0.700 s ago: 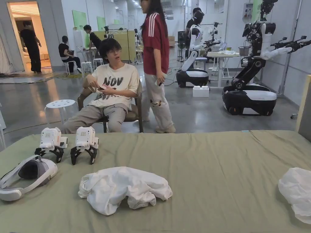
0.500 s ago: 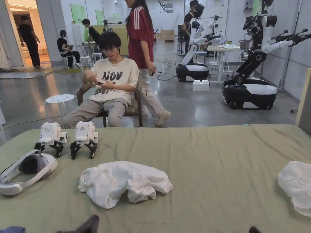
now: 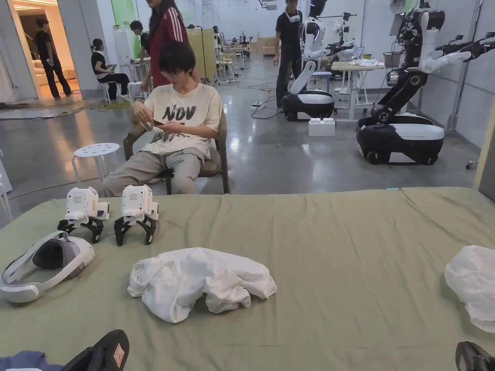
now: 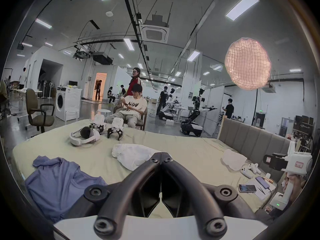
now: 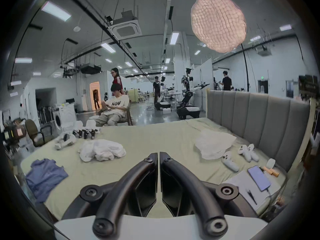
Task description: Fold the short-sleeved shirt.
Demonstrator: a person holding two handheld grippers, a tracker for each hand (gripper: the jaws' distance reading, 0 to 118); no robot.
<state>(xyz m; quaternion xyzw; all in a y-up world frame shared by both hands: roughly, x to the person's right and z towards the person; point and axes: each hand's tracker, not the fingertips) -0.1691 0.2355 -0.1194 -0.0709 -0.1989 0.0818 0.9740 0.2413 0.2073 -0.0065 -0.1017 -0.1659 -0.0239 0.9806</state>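
Note:
A crumpled white short-sleeved shirt (image 3: 200, 282) lies in a heap on the green bed sheet (image 3: 338, 241), left of centre. A blue shirt (image 4: 57, 183) lies spread near the bed's near left corner, and its edge (image 3: 24, 360) peeks in at the bottom of the head view. My left gripper (image 3: 104, 351) and right gripper (image 3: 471, 358) sit low at the near edge, well short of the white shirt. In the left gripper view the left gripper (image 4: 161, 154) has its jaws together on nothing. In the right gripper view the right gripper (image 5: 158, 154) is likewise shut and empty.
A white headset (image 3: 43, 265) and two spare grippers (image 3: 138, 212) rest at the far left of the bed. Another white garment (image 3: 473, 285), game controllers (image 5: 230, 162), a phone (image 5: 258, 178) and a notebook lie beside the grey headboard (image 5: 251, 115). A person (image 3: 179, 125) sits beyond the bed.
The head camera has tilted down a little. Both gripper tips have come up into the bottom of the head view. The person in red has walked off behind the seated person.

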